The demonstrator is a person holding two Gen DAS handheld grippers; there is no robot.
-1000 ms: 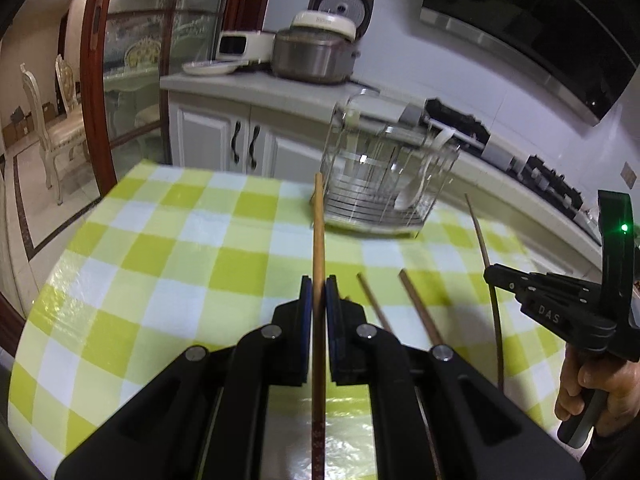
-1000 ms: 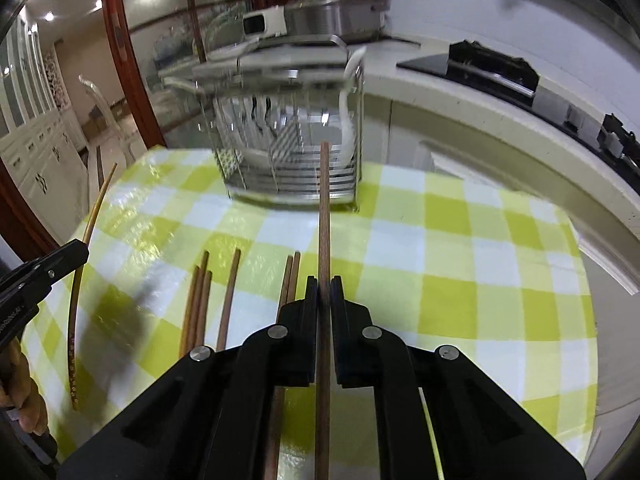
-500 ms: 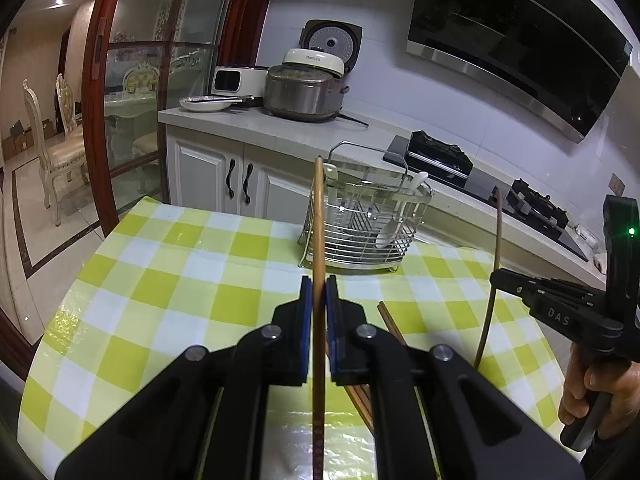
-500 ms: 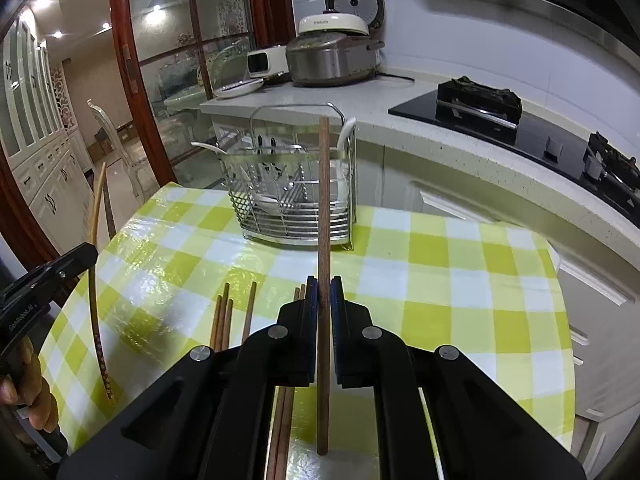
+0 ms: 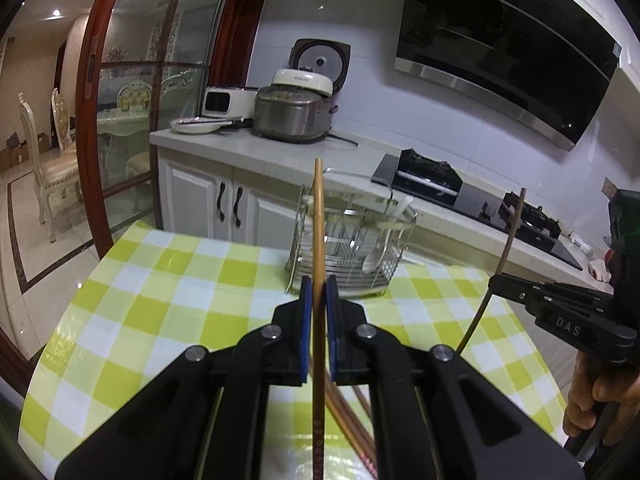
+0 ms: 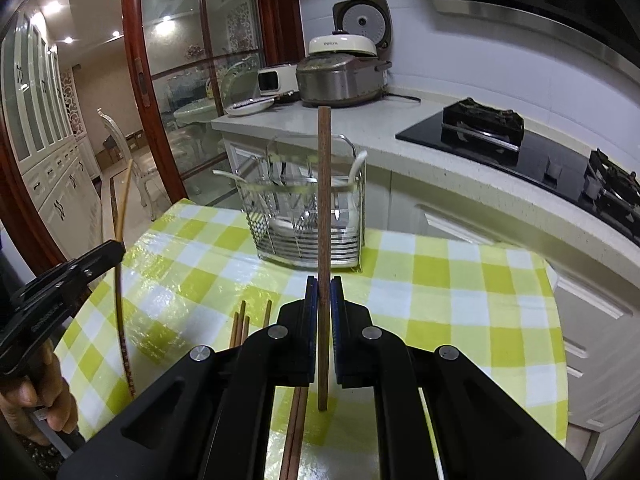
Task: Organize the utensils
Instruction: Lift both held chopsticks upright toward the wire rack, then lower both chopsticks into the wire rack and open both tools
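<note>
Between the blue-padded fingers of the left gripper (image 5: 319,296) a pale, slender wooden chopstick (image 5: 318,240) is pinched, standing upright. In the right gripper (image 6: 323,300) a darker brown wooden chopstick (image 6: 323,200) is clamped the same way. Compared with a second ago, both sticks have been lifted well clear of the yellow-and-white checked tablecloth (image 6: 440,280), and more of the kitchen is seen beyond them. Ahead of both sets of fingers, past the raised tips, the wire-mesh utensil basket (image 6: 308,216) is seen lower and farther off. Beneath the fingers several loose brown chopsticks (image 6: 244,324) are left lying. Insertion into the basket appears to be next.
</note>
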